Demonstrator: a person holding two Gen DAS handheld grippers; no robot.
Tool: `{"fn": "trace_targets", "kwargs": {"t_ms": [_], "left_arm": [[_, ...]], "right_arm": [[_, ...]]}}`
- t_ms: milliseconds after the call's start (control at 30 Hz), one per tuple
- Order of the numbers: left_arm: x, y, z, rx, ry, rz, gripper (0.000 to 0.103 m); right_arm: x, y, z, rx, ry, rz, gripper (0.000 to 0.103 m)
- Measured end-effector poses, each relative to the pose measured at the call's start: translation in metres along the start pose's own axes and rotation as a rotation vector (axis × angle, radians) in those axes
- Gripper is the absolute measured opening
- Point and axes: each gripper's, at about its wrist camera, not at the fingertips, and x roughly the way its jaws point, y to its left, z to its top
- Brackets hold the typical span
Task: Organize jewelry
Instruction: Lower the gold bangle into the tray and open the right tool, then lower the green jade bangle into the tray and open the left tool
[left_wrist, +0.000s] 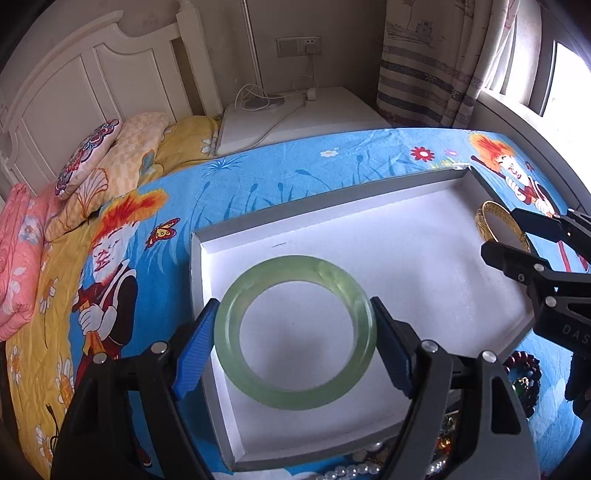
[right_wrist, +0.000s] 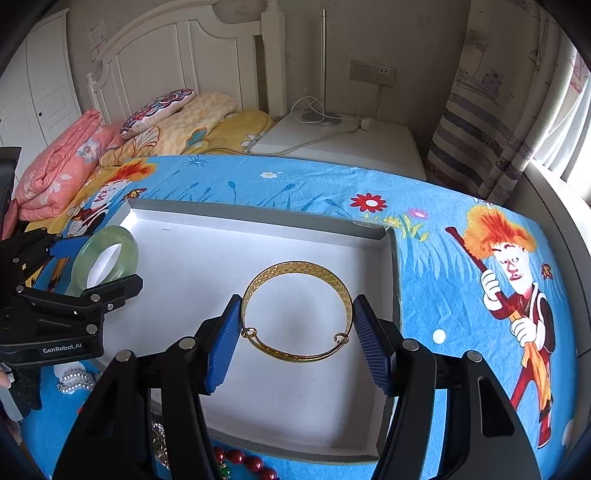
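My left gripper (left_wrist: 295, 341) is shut on a pale green jade bangle (left_wrist: 295, 332), held over the left end of a shallow white tray (left_wrist: 406, 254). The bangle also shows in the right wrist view (right_wrist: 105, 260). My right gripper (right_wrist: 297, 326) is shut on a thin gold bangle (right_wrist: 295, 314), held over the right part of the tray (right_wrist: 184, 266). The gold bangle shows at the right of the left wrist view (left_wrist: 498, 225), between the right gripper's black fingers.
The tray lies on a blue cartoon bedsheet (right_wrist: 443, 266). Loose jewelry lies near the tray's front edge: red beads (right_wrist: 243, 461), pearl strands (left_wrist: 351, 470), a dark bead bracelet (left_wrist: 524, 373). Pillows and folded quilts (right_wrist: 66, 162) and a white nightstand (right_wrist: 351, 144) stand behind.
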Motion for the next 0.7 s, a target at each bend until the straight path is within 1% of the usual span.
{"fn": "trace_targets", "kwargs": {"t_ms": [33,67,100,200,233,267,333,367,400,433,467,500,567,700], "left_arm": [[0.005,0.001,0.001,0.002,0.011,-0.005,0.078],[0.011,0.002,0.0,0.005,0.025,-0.009,0.079],[0.015,0.003,-0.002,0.016,0.034,-0.01,0.079],[0.013,0.003,-0.009,0.085,0.024,-0.004,0.082],[0.009,0.003,-0.012,0.115,0.018,-0.004,0.083],[0.007,0.003,-0.014,0.142,0.017,-0.008,0.083],[0.005,0.001,-0.021,0.199,0.032,-0.01,0.083],[0.006,-0.002,-0.026,0.233,0.049,0.0,0.082],[0.009,-0.004,-0.03,0.262,0.063,0.009,0.081],[0.008,-0.002,-0.032,0.254,0.054,-0.006,0.08],[0.008,0.002,-0.033,0.228,0.063,-0.033,0.077],[0.007,0.003,-0.035,0.217,0.063,-0.05,0.077],[0.003,0.002,-0.042,0.209,0.046,-0.047,0.075],[-0.011,-0.001,-0.064,0.18,0.011,-0.046,0.075]], "right_arm": [[0.004,-0.001,0.0,0.009,0.011,0.002,0.067],[0.007,-0.001,-0.001,0.018,0.024,0.001,0.08],[0.008,-0.001,-0.003,0.022,0.027,0.004,0.083],[0.001,0.003,-0.016,-0.008,0.005,0.011,0.083],[-0.002,0.005,-0.021,-0.02,0.003,0.008,0.082],[-0.003,0.007,-0.026,-0.03,0.01,0.01,0.077],[0.001,0.011,-0.037,-0.05,0.049,0.005,0.074],[0.005,0.013,-0.043,-0.059,0.07,-0.007,0.073],[0.003,0.01,-0.047,-0.041,0.056,0.017,0.072],[0.002,0.009,-0.049,-0.039,0.054,0.022,0.071],[0.0,0.009,-0.051,-0.039,0.052,0.022,0.071],[-0.002,0.009,-0.053,-0.038,0.056,0.024,0.071],[-0.006,0.01,-0.058,-0.037,0.054,0.028,0.071],[-0.02,0.015,-0.076,-0.044,0.035,0.035,0.071]]}}
